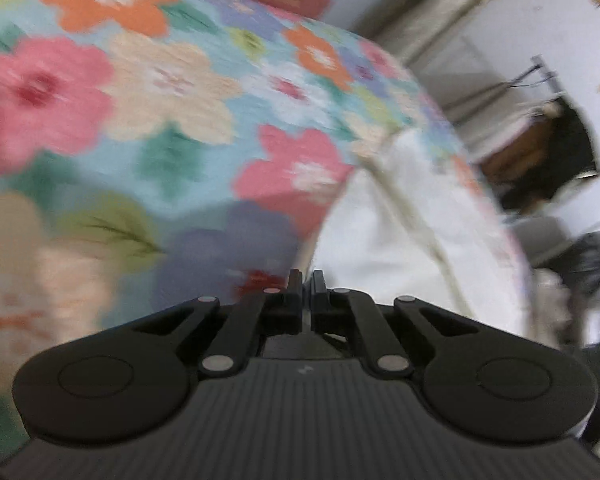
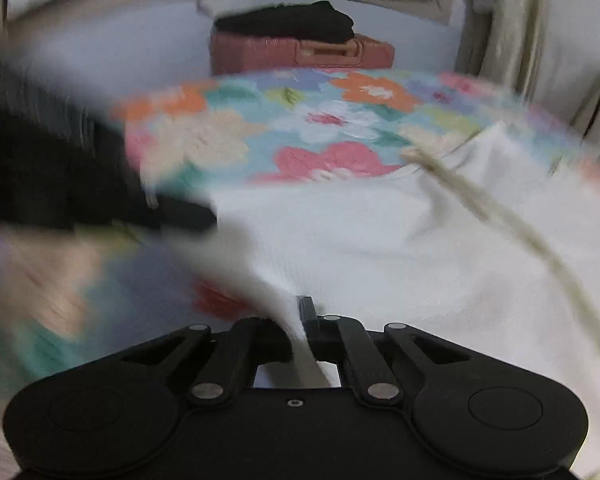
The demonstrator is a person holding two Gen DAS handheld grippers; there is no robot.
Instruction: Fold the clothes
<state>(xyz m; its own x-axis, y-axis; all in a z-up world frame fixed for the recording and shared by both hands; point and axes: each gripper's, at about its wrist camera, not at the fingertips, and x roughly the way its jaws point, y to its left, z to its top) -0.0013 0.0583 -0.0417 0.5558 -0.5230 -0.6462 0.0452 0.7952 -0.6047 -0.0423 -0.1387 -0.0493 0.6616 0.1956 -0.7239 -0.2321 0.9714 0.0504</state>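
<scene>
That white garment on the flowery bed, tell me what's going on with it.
A person is folding clothes with a hand-held gripper in each hand. The right hand-held gripper is shut on a pinched fold of the white garment, which lies on the flowered bedspread. The left hand-held gripper is shut at the garment's edge; whether it has cloth is unclear. The pictures are blurred.

Both wrist views low, close over floral bedspread (image 1: 172, 120), white garment (image 2: 380, 240).
</scene>
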